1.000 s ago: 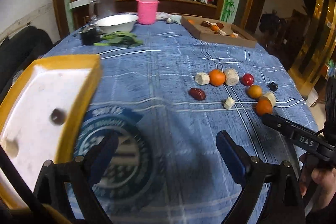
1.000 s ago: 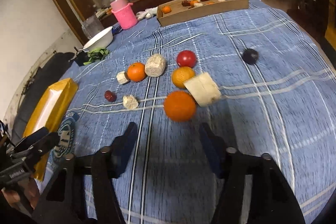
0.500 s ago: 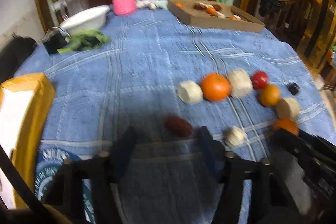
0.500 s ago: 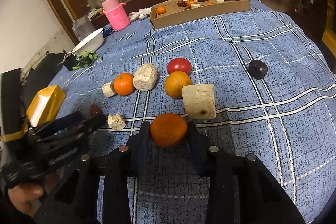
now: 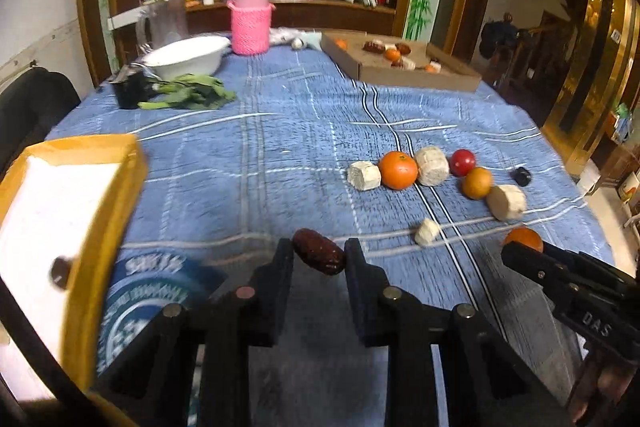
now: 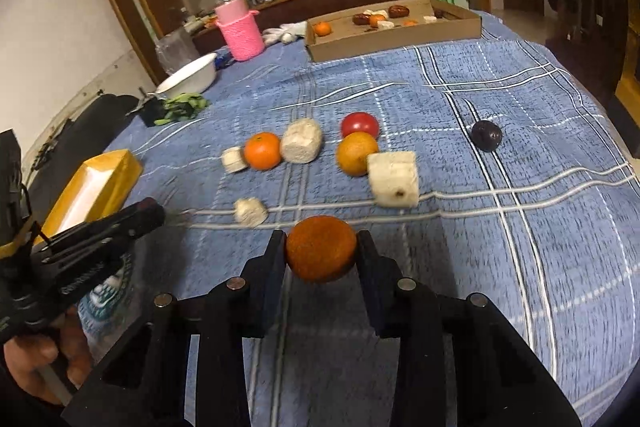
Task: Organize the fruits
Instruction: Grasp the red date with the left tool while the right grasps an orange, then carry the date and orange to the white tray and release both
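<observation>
Black jaws of the left gripper (image 5: 319,259) pinch a dark red jujube (image 5: 319,256) near their tips, the wrinkled fruit lying crosswise so that each jaw presses one long side; that hold suits a small oval that would roll out of an end-on pinch. The right gripper (image 6: 321,251) has its jaws pressed against both flanks of an orange (image 6: 321,248), taken across its widest part, which keeps the round fruit from squirting forward. Whether either fruit is clear of the cloth cannot be told.

Just beyond the orange, on the blue checked tablecloth (image 6: 460,227) of the counter, the loose pieces wait: a small pale chunk (image 6: 250,211), a large pale block (image 6: 394,179) touching a second orange (image 6: 356,153), a red fruit (image 6: 359,125) behind that, then a pale cylinder (image 6: 301,145) beside a tangerine (image 6: 262,150) and another small pale piece (image 6: 233,159). A dark plum (image 6: 486,135) sits well apart to the right.

Off to the left, the yellow tray (image 5: 120,187) with its white floor lies close to the left gripper and already holds one small dark fruit (image 5: 61,272), so it is probably the destination for the jujube. At the far edge a cardboard box (image 6: 400,35) already holds oranges, jujubes and pale pieces. A pink knitted holder (image 5: 250,29), a white bowl (image 5: 188,57) and some greens (image 5: 192,93) stand out of the way.
</observation>
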Tool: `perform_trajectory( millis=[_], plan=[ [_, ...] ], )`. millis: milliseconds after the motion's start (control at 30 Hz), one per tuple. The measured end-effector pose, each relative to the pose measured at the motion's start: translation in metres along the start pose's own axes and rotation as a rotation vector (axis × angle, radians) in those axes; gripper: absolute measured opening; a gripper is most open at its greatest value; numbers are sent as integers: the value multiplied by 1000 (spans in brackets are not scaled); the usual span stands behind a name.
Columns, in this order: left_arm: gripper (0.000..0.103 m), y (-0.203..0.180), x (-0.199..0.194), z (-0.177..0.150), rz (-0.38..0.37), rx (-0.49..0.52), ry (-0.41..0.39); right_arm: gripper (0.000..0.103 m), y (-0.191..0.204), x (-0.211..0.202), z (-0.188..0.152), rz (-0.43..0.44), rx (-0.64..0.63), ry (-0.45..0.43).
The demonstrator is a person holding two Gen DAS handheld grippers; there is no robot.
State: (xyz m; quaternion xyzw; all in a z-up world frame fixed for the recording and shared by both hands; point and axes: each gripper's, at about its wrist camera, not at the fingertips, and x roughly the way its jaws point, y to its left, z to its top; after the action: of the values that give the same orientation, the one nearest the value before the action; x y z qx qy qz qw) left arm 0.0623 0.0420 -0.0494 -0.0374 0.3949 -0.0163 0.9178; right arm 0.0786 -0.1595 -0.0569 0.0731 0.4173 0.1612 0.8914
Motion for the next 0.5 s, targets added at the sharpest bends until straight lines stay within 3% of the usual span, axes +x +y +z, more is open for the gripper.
perform_trajectory(
  millis=[233, 500],
  plan=[
    [29, 24, -49, -19, -13, -32, -49, 34, 24, -33, -16, 16, -42, -43],
    [28, 45, -77, -35, 7, -64, -75, 34, 51, -52, -27, 36, -83, -61]
  ],
)
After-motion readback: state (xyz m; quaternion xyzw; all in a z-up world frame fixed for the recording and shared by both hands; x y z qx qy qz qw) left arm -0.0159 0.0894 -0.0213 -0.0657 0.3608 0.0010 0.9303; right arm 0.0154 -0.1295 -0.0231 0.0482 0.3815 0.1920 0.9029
